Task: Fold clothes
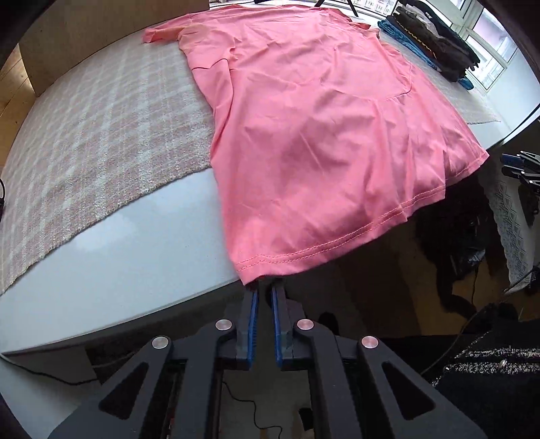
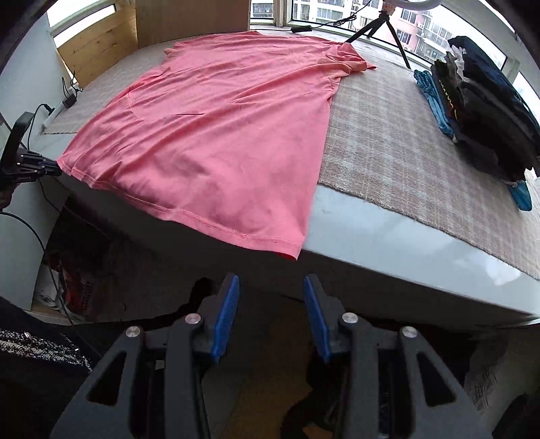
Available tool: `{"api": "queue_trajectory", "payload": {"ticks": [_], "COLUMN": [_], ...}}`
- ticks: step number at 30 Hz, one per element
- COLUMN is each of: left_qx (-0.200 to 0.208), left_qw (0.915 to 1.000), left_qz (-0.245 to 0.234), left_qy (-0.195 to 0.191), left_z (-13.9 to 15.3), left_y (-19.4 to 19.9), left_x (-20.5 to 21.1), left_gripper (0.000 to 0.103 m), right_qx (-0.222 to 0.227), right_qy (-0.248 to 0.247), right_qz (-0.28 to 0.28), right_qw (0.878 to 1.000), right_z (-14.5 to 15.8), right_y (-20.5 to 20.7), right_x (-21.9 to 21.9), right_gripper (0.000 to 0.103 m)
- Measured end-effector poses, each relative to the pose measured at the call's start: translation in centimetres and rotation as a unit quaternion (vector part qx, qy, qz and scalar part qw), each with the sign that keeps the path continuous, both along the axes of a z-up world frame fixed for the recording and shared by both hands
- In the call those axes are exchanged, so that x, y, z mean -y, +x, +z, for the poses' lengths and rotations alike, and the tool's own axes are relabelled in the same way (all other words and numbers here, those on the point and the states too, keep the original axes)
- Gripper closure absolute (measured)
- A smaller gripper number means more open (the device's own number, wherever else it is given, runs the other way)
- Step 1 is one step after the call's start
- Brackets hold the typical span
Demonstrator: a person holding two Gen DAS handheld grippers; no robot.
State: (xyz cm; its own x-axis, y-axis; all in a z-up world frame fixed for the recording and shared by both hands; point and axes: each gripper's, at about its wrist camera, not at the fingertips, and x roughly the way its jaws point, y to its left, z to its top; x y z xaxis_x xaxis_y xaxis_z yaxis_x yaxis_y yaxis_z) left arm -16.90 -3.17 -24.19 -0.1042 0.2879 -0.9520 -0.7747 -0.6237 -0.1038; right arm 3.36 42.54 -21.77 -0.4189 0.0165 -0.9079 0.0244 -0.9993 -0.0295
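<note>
A pink T-shirt [image 1: 320, 135] [image 2: 216, 135] lies flat on the table, its hem hanging over the near edge. My left gripper [image 1: 265, 285] is shut on one hem corner, which covers its fingertips. In the right wrist view that same left gripper [image 2: 37, 169] shows at the far left, touching that corner. My right gripper [image 2: 271, 287] stands open, just below and in front of the other hem corner, with nothing between its blue pads [image 2: 227, 304]. It shows small at the right edge of the left wrist view as the right gripper [image 1: 518, 165].
A checked mat [image 2: 405, 152] covers the grey table [image 2: 388, 243]. A pile of folded dark and blue clothes [image 2: 479, 118] sits at the right. A tripod [image 2: 388, 27] stands by the window. Cables and clutter lie on the floor below the table edge.
</note>
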Motion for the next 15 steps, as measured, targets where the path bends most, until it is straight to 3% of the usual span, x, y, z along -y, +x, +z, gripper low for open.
{"api": "queue_trajectory", "payload": {"ticks": [5, 15], "left_qx": [-0.008, -0.023], "left_qw": [0.9999, 0.9996], "left_qz": [-0.003, -0.012], "left_qy": [0.009, 0.012], "left_z": [1.5, 3.4], "left_y": [-0.1, -0.5], "left_x": [-0.5, -0.5], "left_gripper": [0.101, 0.102], "right_qx": [-0.012, -0.005], "right_qy": [0.048, 0.055], "right_qz": [0.04, 0.095], "right_qw": [0.998, 0.994], "right_z": [-0.8, -2.4], "right_y": [-1.4, -2.3], "right_x": [0.9, 1.6], "right_gripper": [0.063, 0.064]}}
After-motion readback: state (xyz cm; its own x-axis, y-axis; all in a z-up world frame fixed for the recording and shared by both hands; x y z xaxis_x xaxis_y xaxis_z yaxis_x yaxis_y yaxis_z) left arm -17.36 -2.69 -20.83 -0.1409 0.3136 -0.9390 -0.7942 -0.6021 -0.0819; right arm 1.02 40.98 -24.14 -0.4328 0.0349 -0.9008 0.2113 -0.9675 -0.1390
